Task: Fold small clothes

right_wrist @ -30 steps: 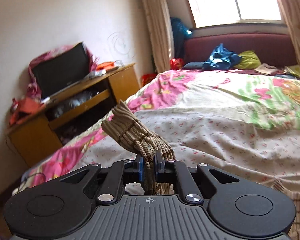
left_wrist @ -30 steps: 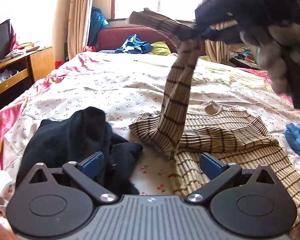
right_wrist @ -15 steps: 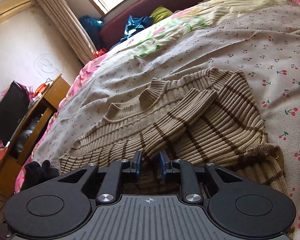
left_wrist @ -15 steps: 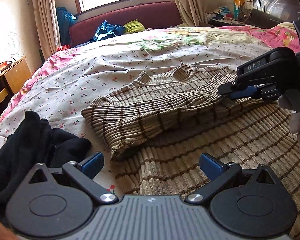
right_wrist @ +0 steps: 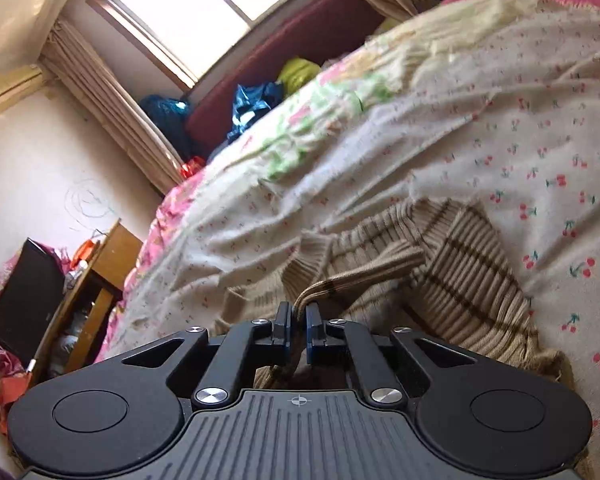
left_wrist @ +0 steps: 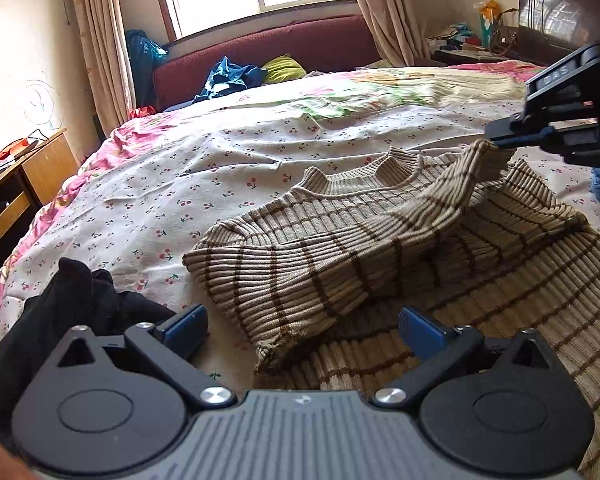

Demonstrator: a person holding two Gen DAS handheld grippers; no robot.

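We are midway through folding the striped sweater (left_wrist: 380,248), which lies on the bed (left_wrist: 220,168) with its collar toward the far side. Our right gripper (right_wrist: 298,330) has its jaws clenched on the cuff of the sleeve (right_wrist: 364,272), holding it raised just above the right shoulder so the sleeve drapes across the chest. Our left gripper (left_wrist: 302,326) hovers at the near hem, jaws released and holding nothing. A black garment (left_wrist: 76,300) sits near left. Next, we judge, the sleeve must be lowered flat and let go, without dragging the body askew.
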